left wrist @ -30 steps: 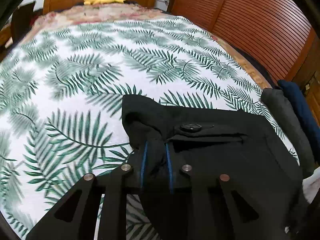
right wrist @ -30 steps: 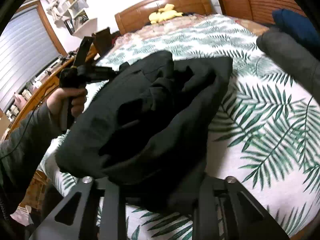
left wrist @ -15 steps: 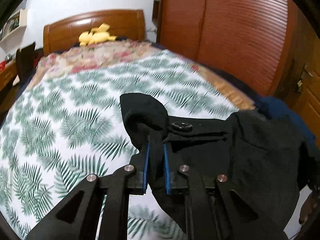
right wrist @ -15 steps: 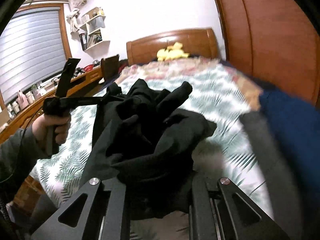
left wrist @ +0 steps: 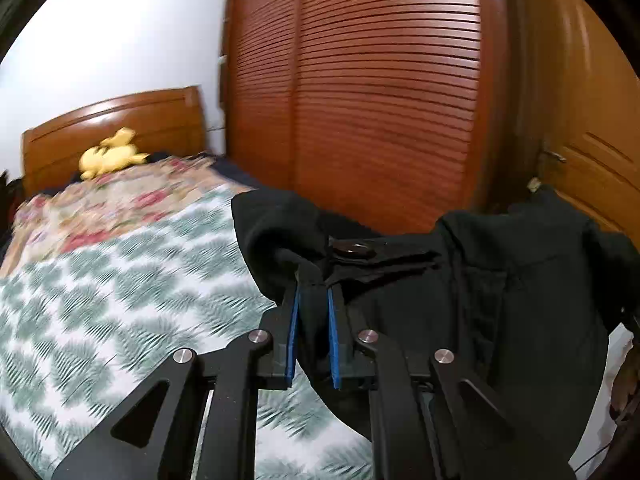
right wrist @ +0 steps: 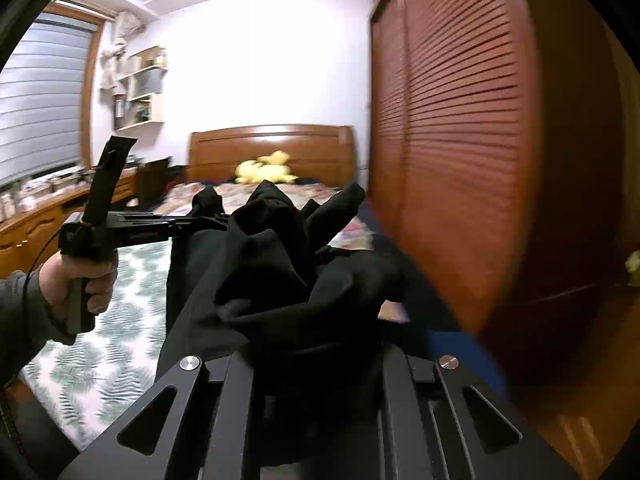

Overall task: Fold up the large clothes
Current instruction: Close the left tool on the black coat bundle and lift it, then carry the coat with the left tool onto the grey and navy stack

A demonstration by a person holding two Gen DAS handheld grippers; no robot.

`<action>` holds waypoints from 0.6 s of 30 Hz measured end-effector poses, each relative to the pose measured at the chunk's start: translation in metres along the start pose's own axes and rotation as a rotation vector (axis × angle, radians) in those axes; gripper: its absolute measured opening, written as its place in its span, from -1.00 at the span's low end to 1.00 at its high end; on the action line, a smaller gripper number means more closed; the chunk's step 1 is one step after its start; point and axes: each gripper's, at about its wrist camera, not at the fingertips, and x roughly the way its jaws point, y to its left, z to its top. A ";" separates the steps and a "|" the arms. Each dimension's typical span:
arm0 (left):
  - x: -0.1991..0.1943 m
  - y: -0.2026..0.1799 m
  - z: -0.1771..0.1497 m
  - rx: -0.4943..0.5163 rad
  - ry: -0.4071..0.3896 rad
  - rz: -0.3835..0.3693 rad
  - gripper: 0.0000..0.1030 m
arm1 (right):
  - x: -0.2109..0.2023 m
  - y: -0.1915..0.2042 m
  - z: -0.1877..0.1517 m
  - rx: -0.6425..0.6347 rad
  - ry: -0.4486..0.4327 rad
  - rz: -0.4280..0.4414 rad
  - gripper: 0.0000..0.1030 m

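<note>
A black garment [left wrist: 500, 300] with a dark button [left wrist: 352, 249] hangs in the air above the bed. My left gripper [left wrist: 313, 300] is shut on one corner of it, cloth pinched between the blue pads [left wrist: 293, 336]. In the right wrist view the garment [right wrist: 280, 280] bunches over my right gripper [right wrist: 316, 360], which is shut on it; the fingertips are hidden by cloth. The left gripper [right wrist: 216, 222] shows there too, held by a hand at the left.
The bed [left wrist: 120, 300] has a fern-print sheet, a floral cover and a yellow plush toy [left wrist: 110, 156] by the wooden headboard [right wrist: 272, 144]. A louvred wooden wardrobe [left wrist: 380, 100] stands to the right. A desk and shelves [right wrist: 138, 88] are at the left wall.
Both grippers have risen, lifting the black garment off the bed into the air. The views now tilt up toward the wardrobe and wall.
</note>
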 end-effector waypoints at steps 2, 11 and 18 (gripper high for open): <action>0.012 -0.025 0.009 0.015 0.000 -0.041 -0.74 | -0.012 -0.021 0.001 0.008 -0.002 -0.047 -0.76; 0.069 -0.106 0.006 0.110 0.083 -0.107 -0.71 | -0.036 -0.077 -0.027 0.114 0.101 -0.203 -0.71; 0.082 -0.107 -0.018 0.122 0.164 -0.068 -0.56 | -0.025 -0.098 -0.053 0.224 0.256 -0.238 -0.27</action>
